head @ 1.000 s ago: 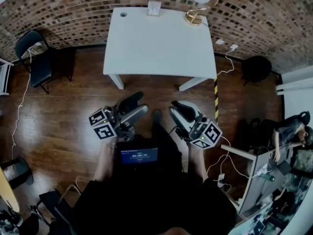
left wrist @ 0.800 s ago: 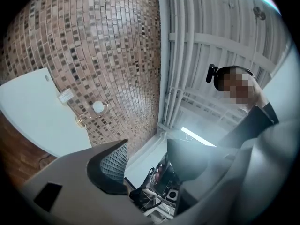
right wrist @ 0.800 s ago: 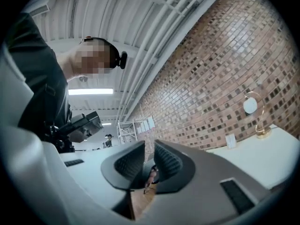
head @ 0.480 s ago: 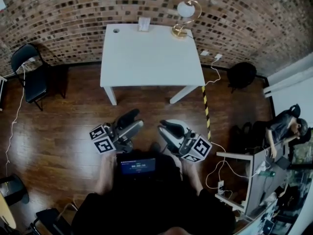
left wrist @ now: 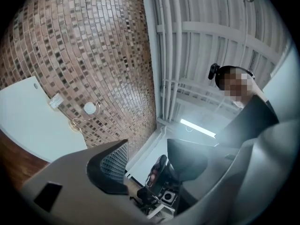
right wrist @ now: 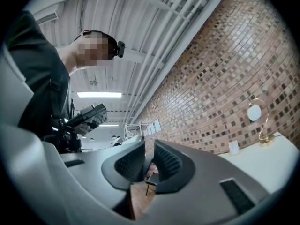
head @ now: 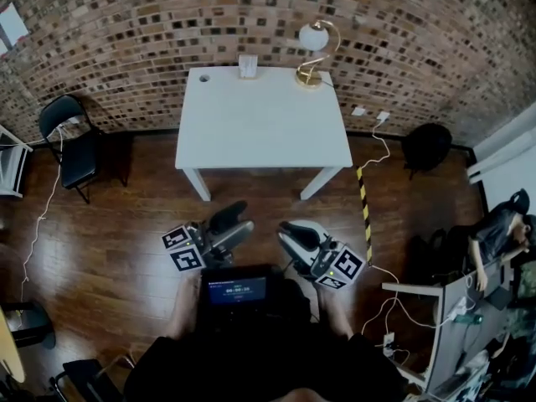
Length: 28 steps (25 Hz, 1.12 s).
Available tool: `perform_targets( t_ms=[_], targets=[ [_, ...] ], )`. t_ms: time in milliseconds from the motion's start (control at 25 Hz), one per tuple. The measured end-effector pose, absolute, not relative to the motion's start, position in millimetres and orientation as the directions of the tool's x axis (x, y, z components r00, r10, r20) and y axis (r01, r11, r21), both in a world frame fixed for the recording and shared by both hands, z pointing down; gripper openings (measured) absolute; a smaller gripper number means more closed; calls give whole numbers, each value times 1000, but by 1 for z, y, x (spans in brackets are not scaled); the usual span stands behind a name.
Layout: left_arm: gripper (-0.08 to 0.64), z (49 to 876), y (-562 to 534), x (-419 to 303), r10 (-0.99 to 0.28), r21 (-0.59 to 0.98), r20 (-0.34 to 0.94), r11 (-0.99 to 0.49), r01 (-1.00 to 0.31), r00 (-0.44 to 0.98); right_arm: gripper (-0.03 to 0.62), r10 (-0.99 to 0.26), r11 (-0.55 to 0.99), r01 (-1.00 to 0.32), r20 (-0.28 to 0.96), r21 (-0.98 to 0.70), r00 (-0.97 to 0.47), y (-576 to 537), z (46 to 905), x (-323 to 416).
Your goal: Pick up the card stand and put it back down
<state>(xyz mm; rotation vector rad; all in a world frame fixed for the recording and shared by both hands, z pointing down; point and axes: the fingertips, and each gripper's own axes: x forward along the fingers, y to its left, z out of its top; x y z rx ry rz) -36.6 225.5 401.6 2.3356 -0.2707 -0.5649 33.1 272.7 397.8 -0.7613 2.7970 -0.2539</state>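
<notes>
a brick wall (head: 126,23) of brown and tan bricks runs behind the white desk (head: 264,124), which stands on a dark, glossy wooden floor (head: 109,224). a gold lamp (head: 313,47) with a white globe sits at the desk's far right corner. a black folding chair (head: 75,145) stands by the wall to the left, a dark round seat (head: 425,146) to the right. a yellow-and-black strip (head: 364,216) lies on the floor by the desk's near right leg. overhead, a white beamed ceiling (right wrist: 140,13) carries a lit tube light (right wrist: 98,94).

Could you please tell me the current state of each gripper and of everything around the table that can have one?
left gripper: open, nothing in it.
right gripper: shut, empty.
card stand: upright at the far edge of the table, untouched.
lamp: upright on the table's far right corner.
folding chair: unfolded, unoccupied.
screen: lit.
</notes>
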Motion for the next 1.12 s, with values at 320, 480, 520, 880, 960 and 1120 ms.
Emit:
perform_targets(
  t_ms=[320, 480, 520, 880, 960, 1120],
  targets=[
    [255, 403, 231, -14, -364, 694, -287, -716, -69, 886, 74, -494, 860, -450, -164, -242, -854, 274, 401, 50],
    [255, 404, 233, -9, -369, 697, -280, -713, -76, 887, 67, -481, 864, -435, -159, -253, -862, 276, 404, 54],
    [255, 405, 234, -8, -371, 698, -279, -711, -78, 886, 67, -477, 865, -431, -157, -257, -864, 276, 404, 54],
    [255, 409, 234, -11, -386, 711, -283, -699, -78, 878, 66, -454, 878, -413, -153, -241, -878, 272, 400, 44],
    [255, 410, 233, -13, -390, 713, -286, -697, -78, 875, 66, -449, 880, -408, -150, -242, -881, 272, 400, 41],
    [255, 411, 231, -16, -397, 714, -290, -695, -79, 871, 66, -440, 883, -400, -137, -246, -888, 272, 404, 39]
  ],
)
